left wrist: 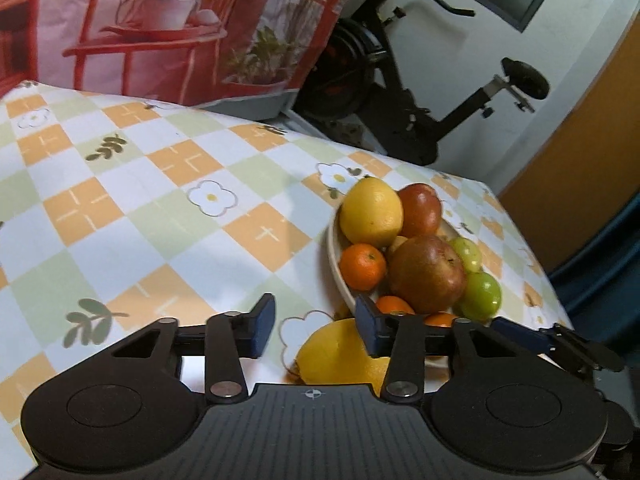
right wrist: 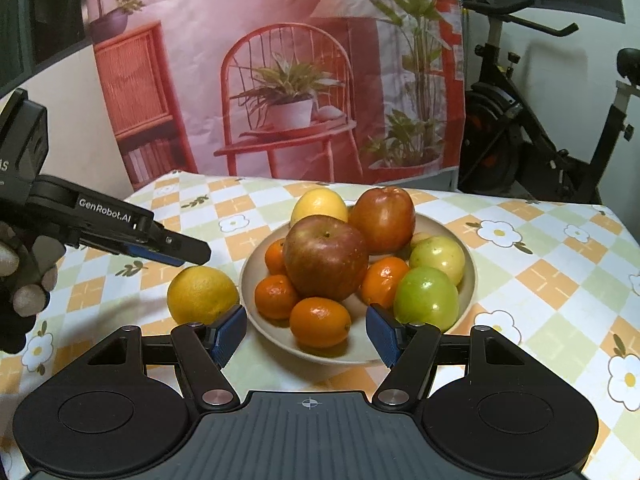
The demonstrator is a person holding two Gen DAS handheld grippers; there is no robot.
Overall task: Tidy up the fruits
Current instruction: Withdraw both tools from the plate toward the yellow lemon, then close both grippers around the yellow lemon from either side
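**Kid:** What's on the far left?

**Helper:** A gloved hand (right wrist: 22,276) holds the left gripper (right wrist: 176,250). It hangs just over a yellow lemon (right wrist: 203,294) that sits on the table (right wrist: 552,280), right beside the left side of the bowl (right wrist: 468,280). In the left wrist view its blue pads (left wrist: 262,330) stand apart with bare checked cloth between them — they hold nothing. The lemon peeks out low, by the right pad.

**Kid:** And the bowl?

**Helper:** It's a pale round bowl near the middle of the table, closer to the front edge. Inside are a big red apple (right wrist: 326,258) in the middle, another red apple (right wrist: 383,218) behind it, a second lemon (right wrist: 319,204) at the back left, four small oranges (right wrist: 320,322) around the front, and two green apples (right wrist: 426,300) on the right.

**Kid:** What about the other gripper?

**Helper:** The right gripper (right wrist: 306,332) is in front of the bowl, with its pads partly open. An orange and the bowl's front rim show between them — the pads touch nothing.

**Kid:** And on the right?

**Helper:** An exercise bike (right wrist: 532,136) stands past the table's far right corner.
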